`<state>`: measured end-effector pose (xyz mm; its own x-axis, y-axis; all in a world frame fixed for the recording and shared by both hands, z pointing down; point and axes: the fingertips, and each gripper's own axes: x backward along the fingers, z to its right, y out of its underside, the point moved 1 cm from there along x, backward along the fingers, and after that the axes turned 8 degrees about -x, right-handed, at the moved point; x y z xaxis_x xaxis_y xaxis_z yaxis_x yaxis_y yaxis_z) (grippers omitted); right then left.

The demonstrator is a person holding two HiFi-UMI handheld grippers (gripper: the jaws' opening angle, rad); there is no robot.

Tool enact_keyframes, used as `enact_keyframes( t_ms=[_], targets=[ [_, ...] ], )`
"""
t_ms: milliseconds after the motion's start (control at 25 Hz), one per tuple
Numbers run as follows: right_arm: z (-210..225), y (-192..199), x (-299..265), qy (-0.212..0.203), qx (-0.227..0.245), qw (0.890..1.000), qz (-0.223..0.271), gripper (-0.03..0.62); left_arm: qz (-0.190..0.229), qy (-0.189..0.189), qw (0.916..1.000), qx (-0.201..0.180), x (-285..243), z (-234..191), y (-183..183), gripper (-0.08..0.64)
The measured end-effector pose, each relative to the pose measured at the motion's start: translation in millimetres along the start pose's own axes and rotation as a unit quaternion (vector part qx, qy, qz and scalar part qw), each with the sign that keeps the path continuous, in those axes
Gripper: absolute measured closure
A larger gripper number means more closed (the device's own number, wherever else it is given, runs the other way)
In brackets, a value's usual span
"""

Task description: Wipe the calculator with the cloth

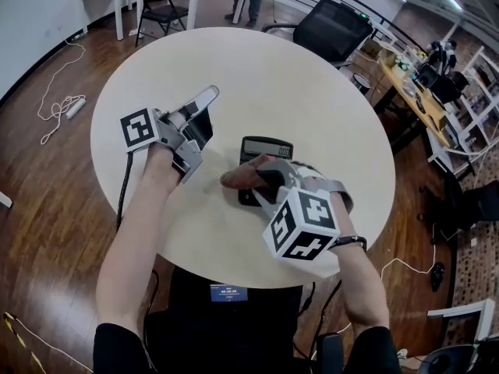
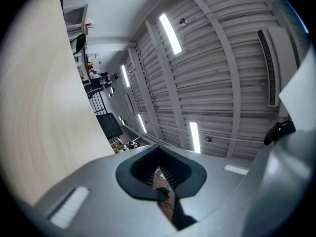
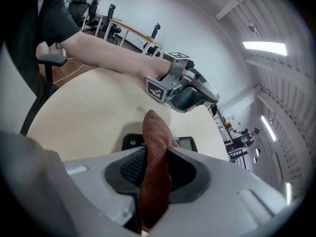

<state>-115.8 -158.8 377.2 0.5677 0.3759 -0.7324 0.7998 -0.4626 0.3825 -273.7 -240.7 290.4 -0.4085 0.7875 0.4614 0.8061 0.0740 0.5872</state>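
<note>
A black calculator (image 1: pixel 267 147) lies near the middle of the round white table (image 1: pixel 257 68). My right gripper (image 1: pixel 261 180) is shut on a brown cloth (image 1: pixel 236 178), and the cloth's end hangs over the calculator's near part. In the right gripper view the cloth (image 3: pixel 155 152) stands up between the pads and hides the middle of the calculator (image 3: pixel 186 143). My left gripper (image 1: pixel 206 97) is shut and holds nothing. It sits left of the calculator, tilted up and away from it. In the left gripper view the left gripper (image 2: pixel 160 174) faces the ceiling, with the table (image 2: pixel 34 107) at the left.
A black office chair (image 1: pixel 331 26) stands just beyond the table's far edge. A folding chair (image 1: pixel 160 6) and white desks are further back. Cables (image 1: pixel 58 107) lie on the wooden floor at the left. Cluttered shelves (image 1: pixel 437 84) stand at the right.
</note>
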Motion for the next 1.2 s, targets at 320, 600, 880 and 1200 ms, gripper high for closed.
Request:
enact_keyframes(
  t_ms=[320, 600, 880, 1200],
  targets=[
    [-55.4, 12.3, 37.6, -0.063, 0.026, 0.998, 0.012, 0.488, 0.0, -0.001, 1.0, -0.001, 0.2, 1.7, -0.1, 0.555],
    [71.8, 35.1, 23.7, 0.081, -0.108, 0.99, 0.042, 0.488, 0.002, 0.004, 1.0, 0.004, -0.7, 2.0, 0.8, 0.555],
    [62.9, 48.6, -9.0, 0.055, -0.086, 0.995, 0.001, 0.488, 0.002, 0.002, 1.0, -0.004, 0.8, -3.1, 0.4, 0.555],
    [-3.1, 42.8, 20.8, 0.004, -0.019, 1.0, 0.01, 0.488, 0.0, 0.003, 1.0, -0.005, -0.1, -1.2, 1.0, 0.555]
  ],
)
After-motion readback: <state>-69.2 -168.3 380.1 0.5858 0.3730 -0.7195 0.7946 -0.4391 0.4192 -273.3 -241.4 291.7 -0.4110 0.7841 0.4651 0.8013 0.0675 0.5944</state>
